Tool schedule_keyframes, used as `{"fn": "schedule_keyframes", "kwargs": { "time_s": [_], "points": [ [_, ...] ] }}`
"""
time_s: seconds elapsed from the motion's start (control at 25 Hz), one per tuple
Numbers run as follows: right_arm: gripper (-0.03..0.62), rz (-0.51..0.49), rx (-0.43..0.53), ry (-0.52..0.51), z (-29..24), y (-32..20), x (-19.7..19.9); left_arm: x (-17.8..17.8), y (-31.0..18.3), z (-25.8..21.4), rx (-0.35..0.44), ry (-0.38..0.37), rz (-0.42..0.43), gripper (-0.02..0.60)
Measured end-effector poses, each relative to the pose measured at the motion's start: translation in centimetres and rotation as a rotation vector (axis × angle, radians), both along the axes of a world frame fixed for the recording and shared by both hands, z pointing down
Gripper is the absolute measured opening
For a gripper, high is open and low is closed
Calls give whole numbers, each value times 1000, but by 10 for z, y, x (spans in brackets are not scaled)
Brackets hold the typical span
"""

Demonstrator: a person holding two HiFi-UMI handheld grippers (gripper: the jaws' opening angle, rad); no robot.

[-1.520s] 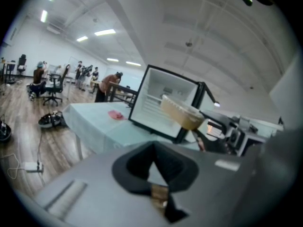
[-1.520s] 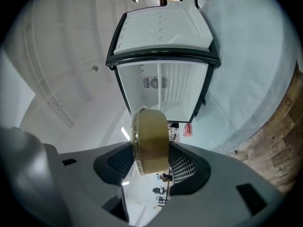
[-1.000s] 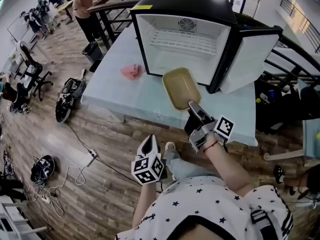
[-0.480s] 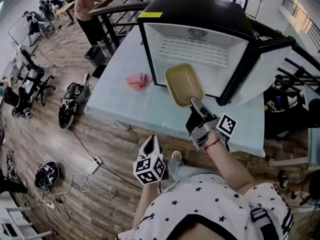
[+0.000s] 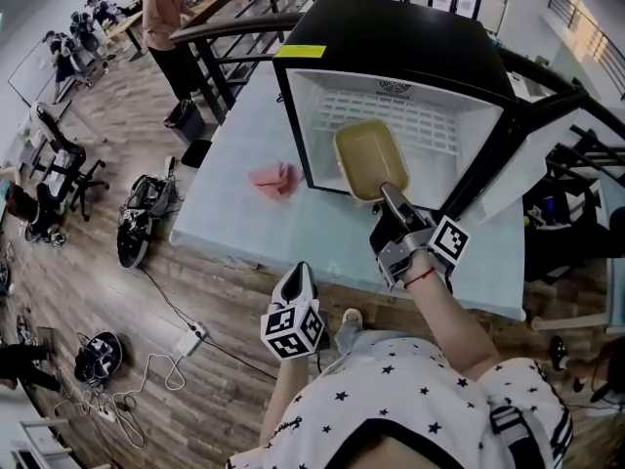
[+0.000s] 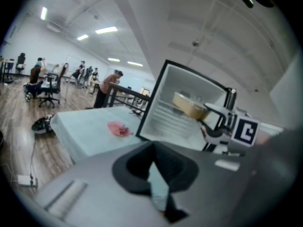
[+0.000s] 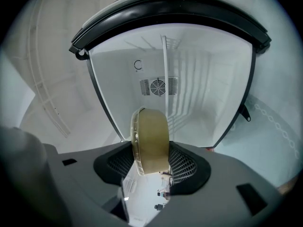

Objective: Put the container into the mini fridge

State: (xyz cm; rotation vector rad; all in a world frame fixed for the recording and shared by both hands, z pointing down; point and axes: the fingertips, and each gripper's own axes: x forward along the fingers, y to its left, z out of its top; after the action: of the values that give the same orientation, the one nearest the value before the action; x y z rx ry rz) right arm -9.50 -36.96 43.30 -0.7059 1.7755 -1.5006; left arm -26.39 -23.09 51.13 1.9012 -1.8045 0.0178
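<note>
The container (image 5: 369, 159) is a sandy yellow-brown. The mini fridge (image 5: 391, 37) is black outside and white inside, with a yellow sticker (image 5: 300, 51) on top. The table (image 5: 227, 201) is pale blue, the cloth (image 5: 274, 177) pink, the shirt (image 5: 410, 408) white with black stars.

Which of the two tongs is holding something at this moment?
The right tongs, closed on the tan container at the open mini fridge. The left tongs hang low beside the person, closed with nothing between them.
</note>
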Motion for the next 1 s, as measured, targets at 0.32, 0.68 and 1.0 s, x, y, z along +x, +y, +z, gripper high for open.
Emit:
{"fn": "schedule_keyframes", "kwargs": {
  "time_s": [0.32,0.68,1.0],
  "points": [
    [227,71,-22,7,1,-38,10,-4,-34,1,-11,-7,32,8],
    [227,155,-53,17,5,-71,24,0,-65,5,-16,-17,89,8],
    [227,225,-69,-10,-1,-95,30,2,-89,7,-17,-29,148,8]
  ]
}}
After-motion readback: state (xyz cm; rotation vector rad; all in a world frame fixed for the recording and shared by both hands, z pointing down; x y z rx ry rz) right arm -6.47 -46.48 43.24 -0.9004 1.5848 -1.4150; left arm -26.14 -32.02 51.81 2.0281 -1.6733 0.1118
